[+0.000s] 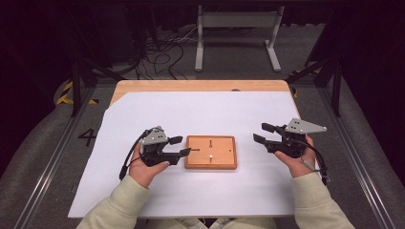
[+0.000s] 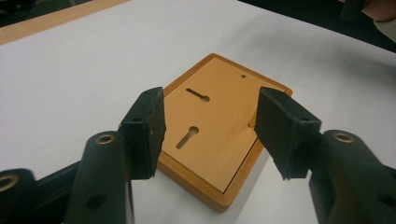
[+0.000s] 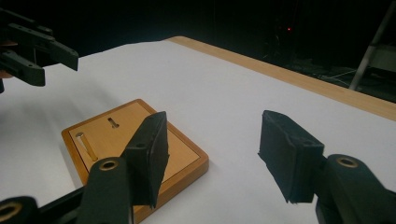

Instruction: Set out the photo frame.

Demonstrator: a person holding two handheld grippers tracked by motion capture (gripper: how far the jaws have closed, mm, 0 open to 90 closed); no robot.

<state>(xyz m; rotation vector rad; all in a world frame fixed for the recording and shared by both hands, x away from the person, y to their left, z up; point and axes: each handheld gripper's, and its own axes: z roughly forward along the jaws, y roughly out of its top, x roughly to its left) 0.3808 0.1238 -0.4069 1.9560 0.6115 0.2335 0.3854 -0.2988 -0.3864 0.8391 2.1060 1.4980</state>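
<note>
The wooden board point(image 1: 210, 152) lies flat on the white sheet point(image 1: 191, 114) covering the table point(image 1: 200, 86), roughly midway between the left and right edges and nearer my edge than the far one. My left gripper point(image 1: 179, 146) stands just beside the board's left side, jaws wide with nothing between them; in the left gripper view point(image 2: 210, 135) the board shows through the gap, untouched by either pad. My right gripper point(image 1: 261, 133) hangs near the board's right side, clear of it, jaws likewise wide and empty point(image 3: 212, 158). The board's recessed panel carries two keyhole slots point(image 2: 191, 136) and a small round hole point(image 2: 243, 75); whether the pale glint in one slot point(image 3: 85, 144) is a fitting I cannot tell. I judge the board set down and released, with neither gripper engaged; what remains is not evident.
</note>
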